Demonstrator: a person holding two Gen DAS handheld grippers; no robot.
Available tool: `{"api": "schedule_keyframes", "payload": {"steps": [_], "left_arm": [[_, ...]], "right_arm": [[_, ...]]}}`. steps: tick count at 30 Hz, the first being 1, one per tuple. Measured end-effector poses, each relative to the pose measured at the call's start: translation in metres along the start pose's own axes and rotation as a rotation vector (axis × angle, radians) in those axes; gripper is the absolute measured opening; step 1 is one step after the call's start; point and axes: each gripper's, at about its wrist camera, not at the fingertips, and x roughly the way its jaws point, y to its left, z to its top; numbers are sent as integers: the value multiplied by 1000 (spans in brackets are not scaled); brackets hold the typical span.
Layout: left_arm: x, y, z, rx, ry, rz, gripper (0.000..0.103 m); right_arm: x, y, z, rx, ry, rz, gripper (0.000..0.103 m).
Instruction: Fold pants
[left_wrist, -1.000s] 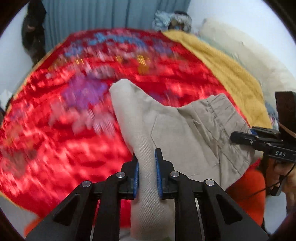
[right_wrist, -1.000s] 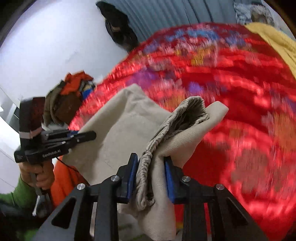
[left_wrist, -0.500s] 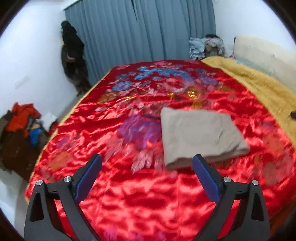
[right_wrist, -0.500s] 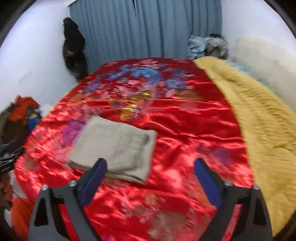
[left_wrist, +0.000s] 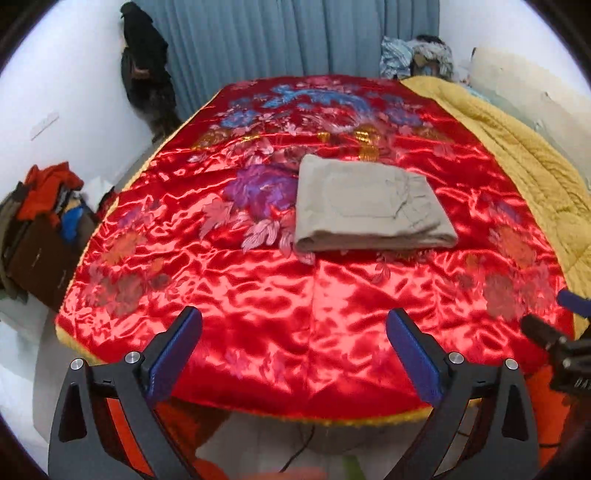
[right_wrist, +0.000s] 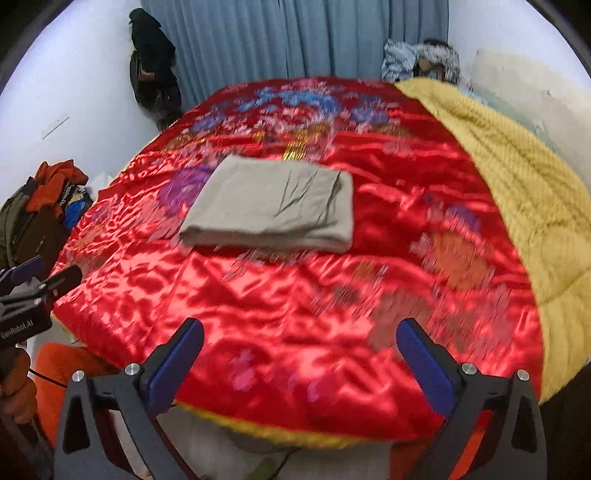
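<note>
The beige pants (left_wrist: 369, 206) lie folded in a flat rectangle on the red satin bedspread (left_wrist: 295, 314), near the bed's middle. They also show in the right wrist view (right_wrist: 273, 206). My left gripper (left_wrist: 293, 332) is open and empty, held back over the bed's near edge, well short of the pants. My right gripper (right_wrist: 299, 343) is open and empty too, also back at the near edge. The left gripper's body (right_wrist: 26, 306) shows at the left of the right wrist view.
A yellow blanket (left_wrist: 524, 162) covers the bed's right side. Blue curtains (left_wrist: 295, 37) hang behind the bed. A pile of clothes (left_wrist: 40, 206) sits on the floor at the left. A dark garment (left_wrist: 147, 74) hangs on the far left wall.
A second ago both grippers were shut on the pants. They have let go, opened wide and pulled back to the bed's near edge. The pants now lie folded.
</note>
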Motion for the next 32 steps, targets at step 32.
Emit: {"api": "schedule_keyframes", "payload": {"steps": [32], "left_arm": [[-6,-3,-11,-4,30,-67,100]], "right_arm": [[-40,37,-1,-97,-56,-154,103]]}}
